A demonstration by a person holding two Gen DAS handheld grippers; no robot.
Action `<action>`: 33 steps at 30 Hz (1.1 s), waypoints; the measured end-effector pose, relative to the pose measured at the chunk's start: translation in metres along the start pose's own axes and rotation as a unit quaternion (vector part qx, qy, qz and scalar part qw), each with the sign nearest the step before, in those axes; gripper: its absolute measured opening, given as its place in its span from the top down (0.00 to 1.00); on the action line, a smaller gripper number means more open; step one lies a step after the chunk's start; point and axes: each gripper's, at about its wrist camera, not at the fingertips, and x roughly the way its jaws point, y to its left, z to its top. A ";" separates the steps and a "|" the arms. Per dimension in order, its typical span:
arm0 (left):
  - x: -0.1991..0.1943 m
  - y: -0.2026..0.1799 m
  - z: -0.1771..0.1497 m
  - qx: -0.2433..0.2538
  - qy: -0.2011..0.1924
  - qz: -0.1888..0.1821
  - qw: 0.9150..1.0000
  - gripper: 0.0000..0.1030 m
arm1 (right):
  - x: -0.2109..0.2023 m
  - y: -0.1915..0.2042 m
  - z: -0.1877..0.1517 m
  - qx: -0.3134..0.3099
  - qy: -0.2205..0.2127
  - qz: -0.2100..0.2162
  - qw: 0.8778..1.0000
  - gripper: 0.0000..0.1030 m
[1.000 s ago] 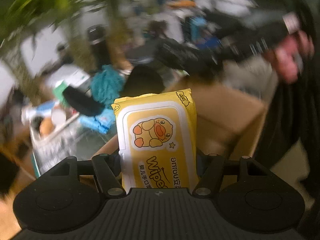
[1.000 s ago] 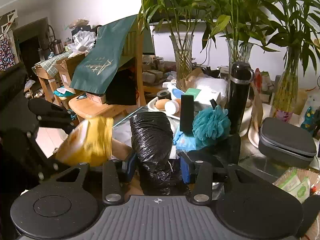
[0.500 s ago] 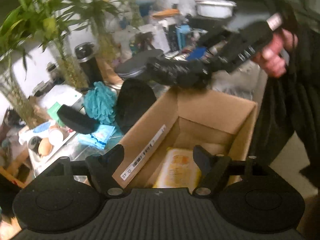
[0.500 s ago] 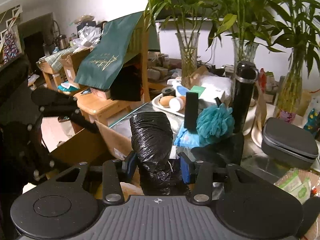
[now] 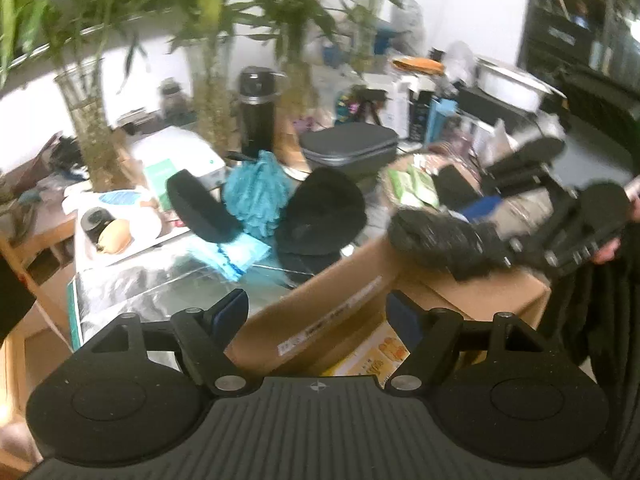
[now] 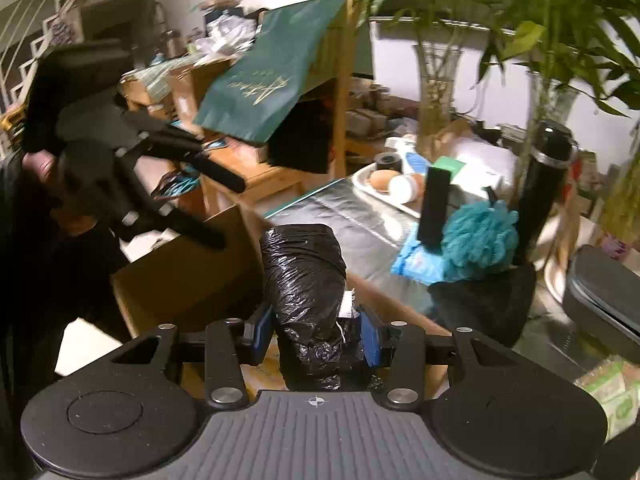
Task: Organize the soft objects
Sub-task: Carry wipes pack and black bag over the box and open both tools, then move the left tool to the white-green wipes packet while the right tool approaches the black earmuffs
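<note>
While the right tool squeezes a crumpled black plastic bag bundle between its blue pads, the open brown cardboard box sits just under and a bit past it, low in the middle of the right wrist view. The bundle stands long-way up, sticking out past the fingertips, so it points at the box edge. I think the next move is to tip it over the box and let go. The left tool is wide and holds nothing. In its own view the box lies low in the middle, and a yellow pack of wipes rests inside. The right hand is nearer the job. Both tools slant downward. A fluffy teal bath puff and a soft black cap wait on the shiny worktop, near the box.
</note>
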 end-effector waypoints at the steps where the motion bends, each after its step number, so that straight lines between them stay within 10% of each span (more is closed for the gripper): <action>1: 0.000 0.002 0.001 -0.007 -0.002 0.003 1.000 0.26 | 0.001 0.002 -0.001 -0.006 0.002 0.003 1.000 0.54; 16: 0.001 0.026 0.002 -0.082 -0.004 0.051 0.995 0.26 | 0.004 0.008 0.002 -0.029 -0.006 -0.022 0.999 0.13; 33: 0.009 0.039 0.000 -0.118 0.020 0.087 0.989 0.26 | 0.015 -0.032 0.003 0.063 0.000 -0.123 0.990 0.01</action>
